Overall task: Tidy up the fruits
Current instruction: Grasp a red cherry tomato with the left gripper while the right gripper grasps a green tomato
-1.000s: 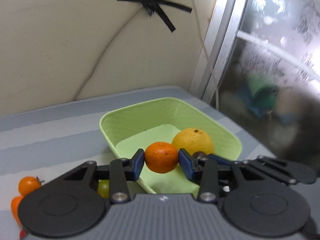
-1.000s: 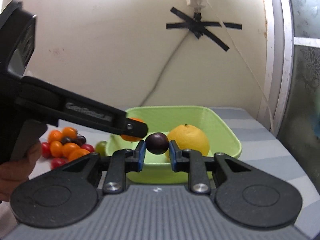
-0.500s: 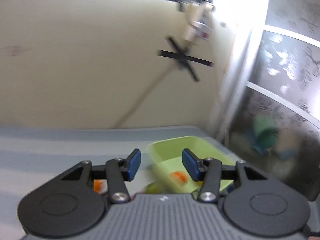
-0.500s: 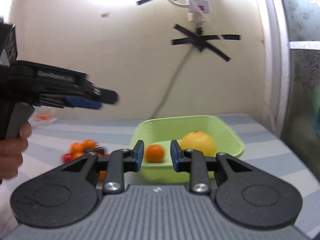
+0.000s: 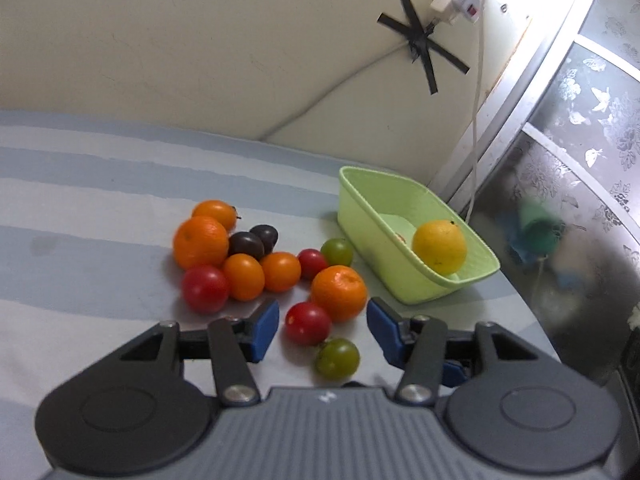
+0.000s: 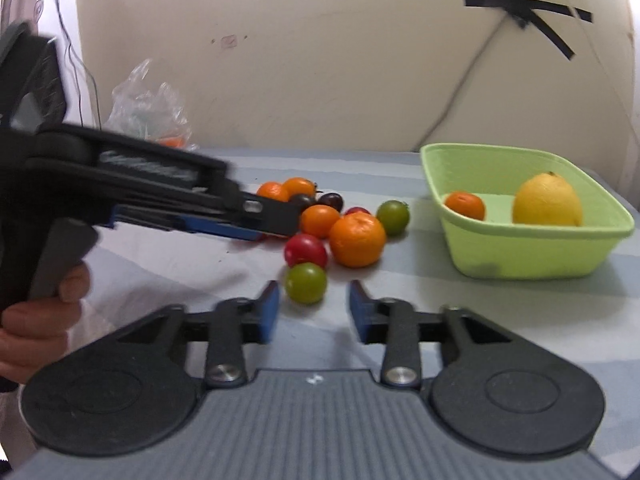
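Both claws are opening with nothing gripped: the left claw (image 5: 322,326) hovers over a red tomato (image 5: 307,322), the right claw (image 6: 313,308) just behind a green tomato (image 6: 305,282), the green basket (image 6: 520,252) ahead-right on the desk (image 6: 480,304).

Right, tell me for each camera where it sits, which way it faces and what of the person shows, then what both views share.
Left wrist: on the left gripper, looking forward and down over its opening, empty jaws at loose fruit and the green basket; no body part shows.
Right wrist: on the right gripper, jaws opening and empty, facing the table with the left gripper and the person's hand at its left.
Shared: basket, lemon, fruit pile, taped cross.
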